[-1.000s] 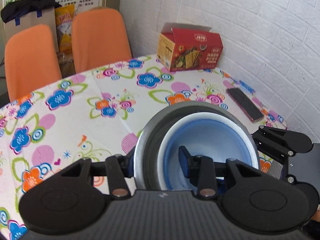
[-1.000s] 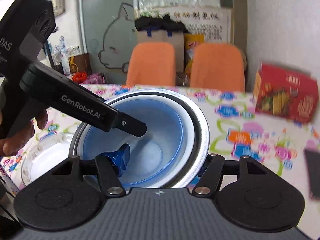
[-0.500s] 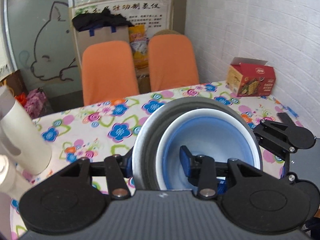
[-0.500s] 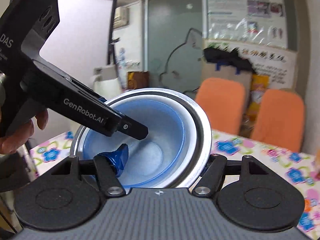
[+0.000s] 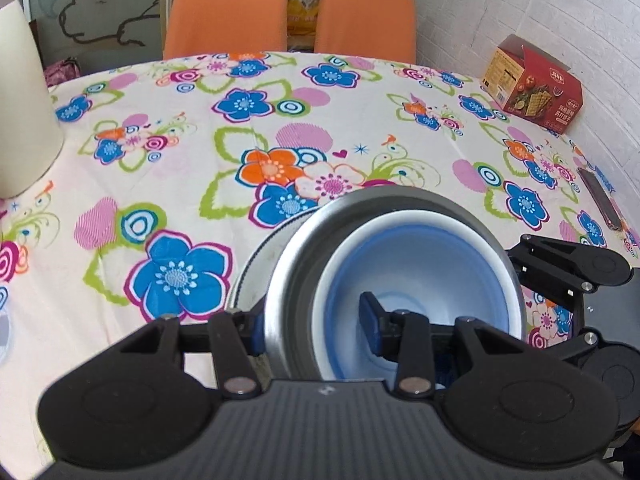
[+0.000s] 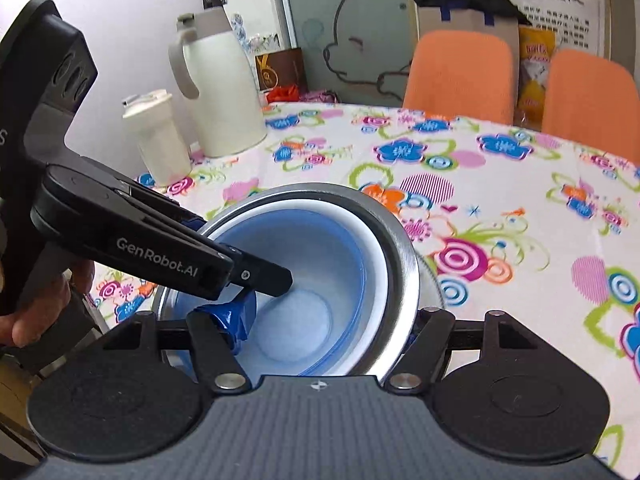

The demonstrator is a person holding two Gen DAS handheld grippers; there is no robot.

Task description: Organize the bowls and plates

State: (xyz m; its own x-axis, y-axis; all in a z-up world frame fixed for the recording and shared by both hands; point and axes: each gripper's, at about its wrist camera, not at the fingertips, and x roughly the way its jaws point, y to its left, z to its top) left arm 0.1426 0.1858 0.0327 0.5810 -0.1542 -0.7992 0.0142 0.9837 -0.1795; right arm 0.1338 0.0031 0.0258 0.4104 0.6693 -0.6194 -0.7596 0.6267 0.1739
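Holding a steel bowl [image 5: 294, 280] with a blue bowl [image 5: 420, 264] nested inside, above the flowered bench [image 5: 200, 140]: my left gripper [image 5: 316, 320] and right gripper [image 6: 324, 320] each had their jaws clamped across opposite rims of the stack.

Around the nested bowls [image 5: 400, 240], the desk [image 5: 192, 176] is left open toward the two orange chairs [image 5: 226, 4]. Passage to the bowls' far left is blocked by a white jug [image 6: 216, 88] and a white cup [image 6: 158, 140]. To their right, a red box [image 5: 532, 88] and a dark flat object [image 5: 600, 196] are found by the brick wall [image 5: 540, 12].
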